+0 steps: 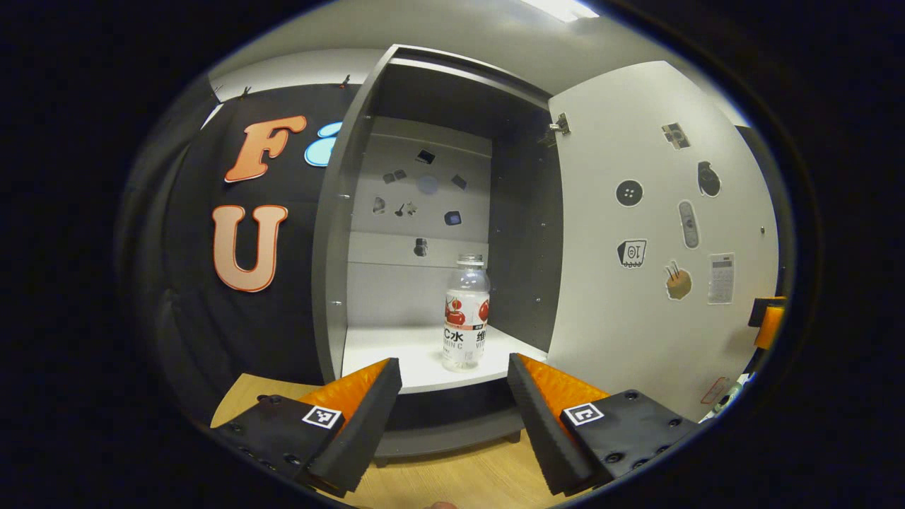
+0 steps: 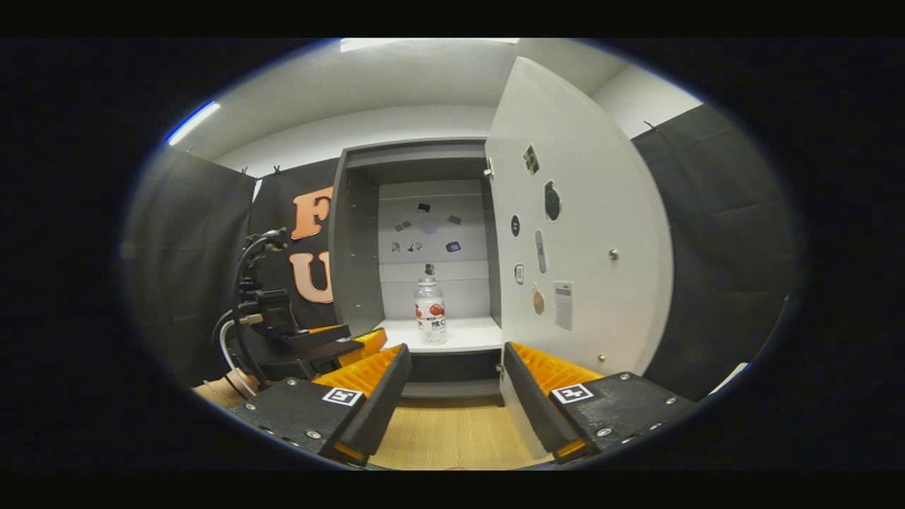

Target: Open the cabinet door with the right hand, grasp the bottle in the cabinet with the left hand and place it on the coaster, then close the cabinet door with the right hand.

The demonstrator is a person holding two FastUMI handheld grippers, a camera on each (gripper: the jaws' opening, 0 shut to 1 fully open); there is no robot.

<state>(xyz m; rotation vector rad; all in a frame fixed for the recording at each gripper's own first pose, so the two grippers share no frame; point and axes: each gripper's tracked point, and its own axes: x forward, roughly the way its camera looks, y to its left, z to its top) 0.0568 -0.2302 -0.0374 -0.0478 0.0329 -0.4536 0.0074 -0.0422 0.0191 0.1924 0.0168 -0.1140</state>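
Observation:
The grey cabinet [image 1: 332, 233] stands with its door [image 1: 636, 233] swung wide to the right. A clear bottle [image 1: 466, 314] with a red-and-white label stands upright on the white shelf [image 1: 389, 353] inside. My left gripper [image 1: 454, 367] is open just in front of the shelf edge, its fingers either side of the bottle's line and apart from it. In the right gripper view the bottle [image 2: 430, 311] sits farther off, the door [image 2: 580, 240] stands open, and my right gripper [image 2: 456, 353] is open and holds nothing. The left gripper [image 2: 353, 343] shows at the left, ahead of the cabinet.
A wooden tabletop [image 2: 452, 431] lies under the cabinet. Black cloth walls [image 2: 714, 240] close the booth on both sides. The door's inside face carries several small stickers [image 1: 633, 252], and more dot the cabinet's back panel. An orange part [image 1: 767, 322] shows past the door's right edge.

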